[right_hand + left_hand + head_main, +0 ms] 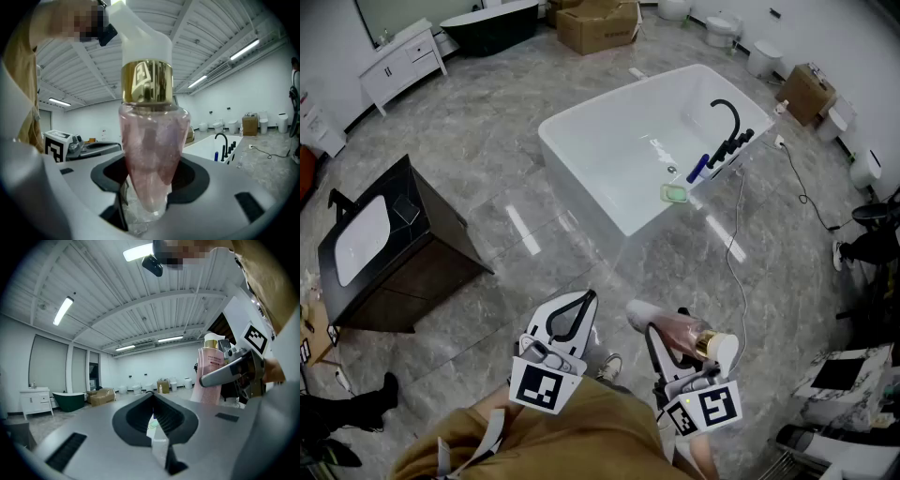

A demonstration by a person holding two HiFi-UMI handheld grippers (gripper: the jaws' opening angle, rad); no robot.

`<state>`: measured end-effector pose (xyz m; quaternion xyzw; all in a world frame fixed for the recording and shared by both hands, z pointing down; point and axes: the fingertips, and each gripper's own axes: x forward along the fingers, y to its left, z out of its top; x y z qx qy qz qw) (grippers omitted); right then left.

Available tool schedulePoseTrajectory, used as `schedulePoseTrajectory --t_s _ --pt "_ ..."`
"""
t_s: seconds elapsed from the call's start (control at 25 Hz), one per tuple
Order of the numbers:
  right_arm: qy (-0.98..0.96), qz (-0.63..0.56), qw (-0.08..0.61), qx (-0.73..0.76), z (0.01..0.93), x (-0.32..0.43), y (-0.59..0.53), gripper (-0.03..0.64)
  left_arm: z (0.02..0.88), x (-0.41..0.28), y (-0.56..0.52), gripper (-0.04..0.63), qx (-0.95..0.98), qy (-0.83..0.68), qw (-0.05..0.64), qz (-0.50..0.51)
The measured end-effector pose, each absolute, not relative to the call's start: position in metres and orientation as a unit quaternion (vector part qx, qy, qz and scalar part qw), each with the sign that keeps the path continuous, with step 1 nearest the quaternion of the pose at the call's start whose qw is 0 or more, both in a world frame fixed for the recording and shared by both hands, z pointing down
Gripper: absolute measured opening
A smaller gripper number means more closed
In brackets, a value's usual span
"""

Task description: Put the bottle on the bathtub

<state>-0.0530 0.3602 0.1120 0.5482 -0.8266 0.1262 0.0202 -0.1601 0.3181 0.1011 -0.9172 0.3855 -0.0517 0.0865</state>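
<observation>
A white bathtub (609, 155) stands on the marble floor ahead, with a black faucet (729, 117) at its right end. My right gripper (659, 330) is low in the head view and shut on a pink bottle (680, 333) with a gold collar and white cap. In the right gripper view the bottle (150, 159) fills the centre between the jaws of the right gripper (150, 192), and the bathtub (206, 144) lies behind on the right. My left gripper (584, 298) is beside it, shut and empty. In its own view the left gripper (152, 401) has its tips together, and the bottle (209, 376) shows at right.
A dark vanity (394, 253) with a white basin stands at left. Cardboard boxes (598, 23), a white cabinet (401, 58) and a black tub (492, 23) line the back. A blue bottle (697, 167) and a green soap dish (675, 193) sit on the tub rim. A cable (736, 253) trails on the floor.
</observation>
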Motion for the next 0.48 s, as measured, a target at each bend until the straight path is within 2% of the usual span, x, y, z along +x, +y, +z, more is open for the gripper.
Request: schedulePoseTrajectory --t_s 0.48 --pt "-0.825 0.118 0.024 0.552 0.104 -0.033 0.374 0.245 0.1 -0.163 0.344 0.008 -0.908 0.409 0.069 -0.053"
